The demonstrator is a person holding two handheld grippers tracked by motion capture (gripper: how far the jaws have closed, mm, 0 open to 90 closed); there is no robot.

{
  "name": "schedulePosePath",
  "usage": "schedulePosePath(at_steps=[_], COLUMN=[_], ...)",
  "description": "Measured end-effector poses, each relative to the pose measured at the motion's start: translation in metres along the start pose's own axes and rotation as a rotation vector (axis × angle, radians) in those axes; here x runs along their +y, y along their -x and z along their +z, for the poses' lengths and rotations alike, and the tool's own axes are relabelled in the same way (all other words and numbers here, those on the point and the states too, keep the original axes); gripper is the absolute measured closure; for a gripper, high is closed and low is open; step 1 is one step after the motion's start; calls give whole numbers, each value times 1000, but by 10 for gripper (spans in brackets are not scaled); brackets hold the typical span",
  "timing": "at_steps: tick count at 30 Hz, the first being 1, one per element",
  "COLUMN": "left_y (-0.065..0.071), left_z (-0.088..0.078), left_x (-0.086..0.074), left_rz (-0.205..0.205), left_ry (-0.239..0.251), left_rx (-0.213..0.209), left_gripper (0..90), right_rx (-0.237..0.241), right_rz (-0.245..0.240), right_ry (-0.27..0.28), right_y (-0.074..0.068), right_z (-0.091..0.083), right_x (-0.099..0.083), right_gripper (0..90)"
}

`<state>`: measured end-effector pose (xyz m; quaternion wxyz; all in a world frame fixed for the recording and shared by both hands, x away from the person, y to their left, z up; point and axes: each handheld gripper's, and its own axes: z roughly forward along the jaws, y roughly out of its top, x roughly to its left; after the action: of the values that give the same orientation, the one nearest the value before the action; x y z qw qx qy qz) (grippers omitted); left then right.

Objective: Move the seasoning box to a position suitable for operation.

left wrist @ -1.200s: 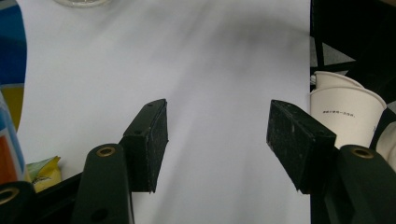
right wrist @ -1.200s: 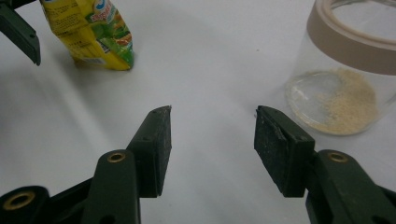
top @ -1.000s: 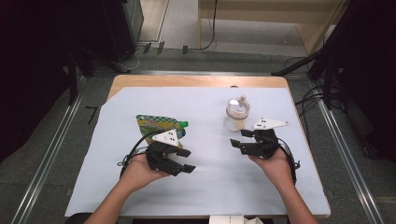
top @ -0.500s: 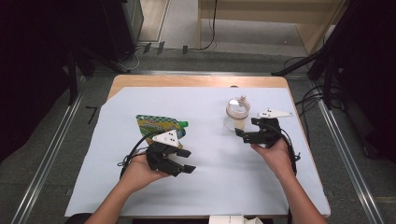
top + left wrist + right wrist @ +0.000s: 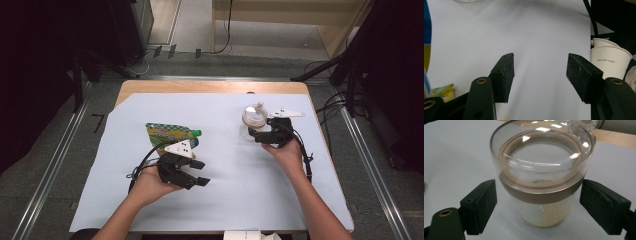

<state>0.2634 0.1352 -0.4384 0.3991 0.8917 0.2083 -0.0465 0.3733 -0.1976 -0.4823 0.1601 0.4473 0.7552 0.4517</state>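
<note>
White cloth covers the table (image 5: 150, 210), and the glass jar (image 5: 254, 117) stands near its far right edge. Right gripper (image 5: 256, 135) has just opened wide, with the jar between its jaws but untouched. Left gripper (image 5: 196, 177) waits open and empty, far from the jar.
</note>
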Motion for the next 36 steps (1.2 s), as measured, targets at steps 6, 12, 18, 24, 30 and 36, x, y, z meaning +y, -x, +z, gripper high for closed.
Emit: schedulePosePath(at_steps=[6,12,18,24,30,36], left_y=[1,4,6,8,8,6], left_z=[2,3,4,4,3,2], left_x=[-1,-2,-4,-5,-5,-5], left_rz=[-1,-3,-4,-6,-8,-12], left_ry=[-6,-6,-10,-13,-14,-13], left_rx=[0,-1,0,9,13,15], left_gripper=[399,399,397,396,395,395], right_rx=[0,-8,-54,-93,-105,-87], right_rz=[12,33,12,-33,-54,-54], right_ry=[19,31,32,36,37,56], right_y=[3,3,-1,-6,-8,-13], right_z=[14,29,41,40,39,28], right_x=[-3,-4,-5,-4,-3,2], right_gripper=[124,85,88,113,118,118])
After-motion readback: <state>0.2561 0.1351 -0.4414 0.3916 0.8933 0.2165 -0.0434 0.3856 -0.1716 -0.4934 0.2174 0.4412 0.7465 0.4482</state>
